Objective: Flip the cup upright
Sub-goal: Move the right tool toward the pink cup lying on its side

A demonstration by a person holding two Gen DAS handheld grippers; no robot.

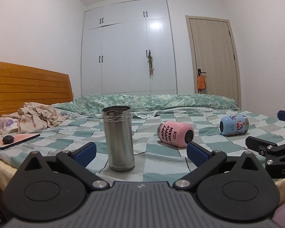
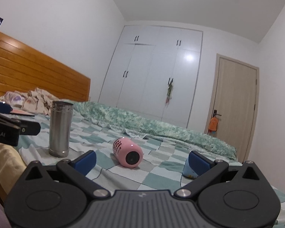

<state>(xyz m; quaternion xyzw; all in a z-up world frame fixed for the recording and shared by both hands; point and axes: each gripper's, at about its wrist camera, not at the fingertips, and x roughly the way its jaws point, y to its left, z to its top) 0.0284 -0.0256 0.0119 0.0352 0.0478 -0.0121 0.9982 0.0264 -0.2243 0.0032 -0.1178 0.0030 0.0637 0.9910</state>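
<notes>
Pink cup on its side, dead ahead of the right tongs

Both tongs are spread, holding nothing. The pink cup lies on the bed to the right of the upright steel cup, bottom end toward the right tongs; the left tongs flank the steel cup.

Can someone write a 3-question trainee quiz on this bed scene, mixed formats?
1. True or false: the tall stainless-steel cylindrical cup stands upright on the checked green bedspread.
2. Multiple choice: how does the pink cup with black lettering sit? A) upright B) on its side C) held in a claw
3. Fill in: the left claw and the right claw are both ____, holding nothing.

Key: 1 true; 2 B; 3 open. Note that the blue patterned cup also lies on its side.
</notes>
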